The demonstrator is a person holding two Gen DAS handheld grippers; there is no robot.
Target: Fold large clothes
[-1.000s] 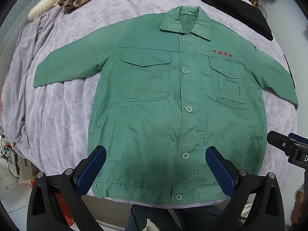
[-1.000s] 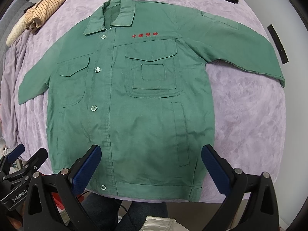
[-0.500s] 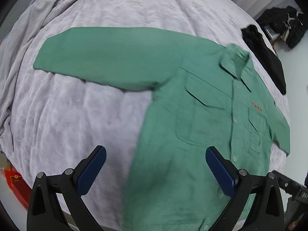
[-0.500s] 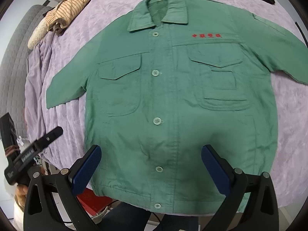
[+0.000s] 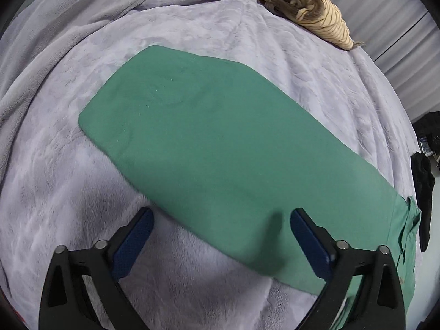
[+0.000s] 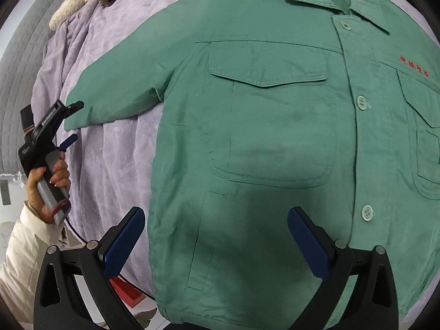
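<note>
green jacket (image 6: 275,143) flat, face-up, buttoned, on purple blanket (image 6: 110,143) | left gripper (image 5: 220,236) swung off hem to outstretched sleeve (image 5: 209,151), fingers spread, holding nothing | right gripper (image 6: 216,243) dropped closer over lower front, spread, empty | striped garment (image 5: 310,11) far corner | judged: sleeve fold-in next, no grasp yet

Red embroidered characters (image 6: 414,66), too small to read, stood above the green jacket's (image 6: 275,137) chest pocket.
</note>
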